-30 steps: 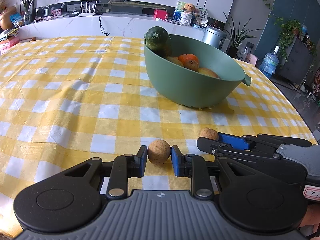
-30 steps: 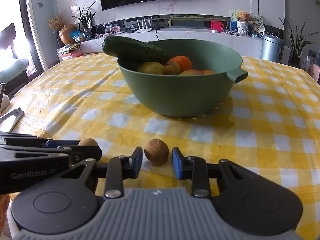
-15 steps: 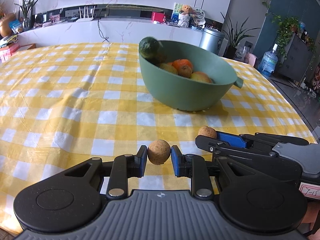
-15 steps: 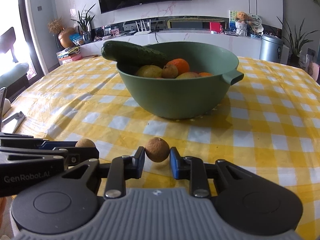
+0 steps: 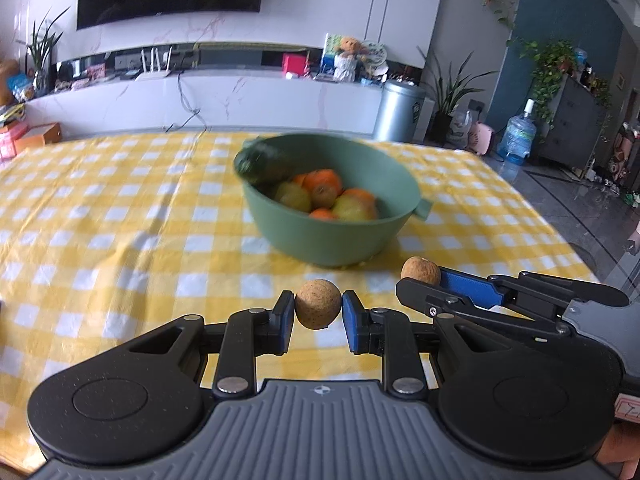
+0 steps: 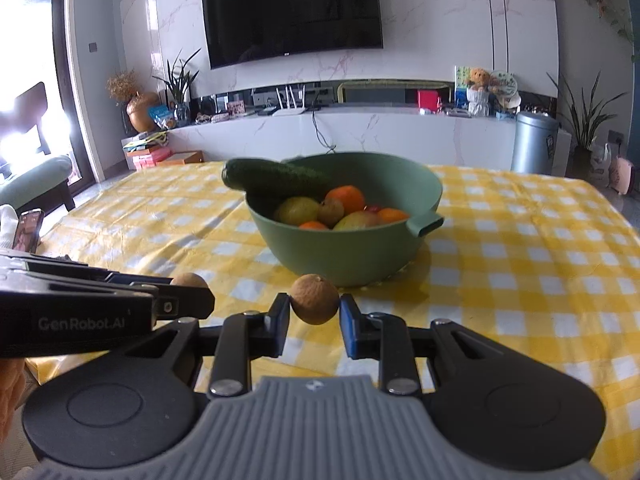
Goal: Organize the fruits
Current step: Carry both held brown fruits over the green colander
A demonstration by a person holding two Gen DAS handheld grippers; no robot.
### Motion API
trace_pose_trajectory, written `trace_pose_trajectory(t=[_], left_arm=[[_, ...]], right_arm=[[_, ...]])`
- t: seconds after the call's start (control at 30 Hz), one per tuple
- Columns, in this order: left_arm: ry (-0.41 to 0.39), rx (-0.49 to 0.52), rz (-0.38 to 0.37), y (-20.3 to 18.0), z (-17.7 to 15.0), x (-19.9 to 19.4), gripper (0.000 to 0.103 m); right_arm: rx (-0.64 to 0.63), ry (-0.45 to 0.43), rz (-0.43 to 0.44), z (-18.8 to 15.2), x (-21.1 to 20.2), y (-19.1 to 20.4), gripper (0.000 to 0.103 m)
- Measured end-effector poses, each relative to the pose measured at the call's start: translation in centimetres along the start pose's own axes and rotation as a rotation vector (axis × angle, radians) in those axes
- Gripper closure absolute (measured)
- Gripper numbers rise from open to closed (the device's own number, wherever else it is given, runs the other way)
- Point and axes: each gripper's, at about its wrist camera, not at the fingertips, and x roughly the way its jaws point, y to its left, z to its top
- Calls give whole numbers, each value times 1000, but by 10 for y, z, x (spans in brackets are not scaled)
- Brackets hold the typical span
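Your left tongs (image 5: pixel 319 312) were clamped on a small brown fruit (image 5: pixel 318 309), pinched between both pads above the checked surface (image 5: pixel 120 216). Just to the right, your right tongs (image 6: pixel 314 308) gripped a second brown fruit (image 6: pixel 314 299) the same way. Beyond both sat the green bowl (image 6: pixel 352 256) of fruit with its cucumber (image 6: pixel 276 176).

bowl (image 5: pixel 332 236) and cucumber (image 5: pixel 260 164) — blurred
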Motion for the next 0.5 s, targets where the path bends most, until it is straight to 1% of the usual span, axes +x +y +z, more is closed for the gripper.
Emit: trace_pose_trajectory(t=[0.23, 0.4, 0.5], left_arm=[[-37, 21, -17, -16, 26, -6, 75], [-50, 47, -30, -29, 45, -2, 75], [-50, 55, -39, -35, 56, 4, 75]], right_arm=[[-21, -47, -18, 17, -20, -11, 80], [-28, -60, -30, 29, -25, -23, 80], [-58, -69, -41, 38, -24, -28, 80]])
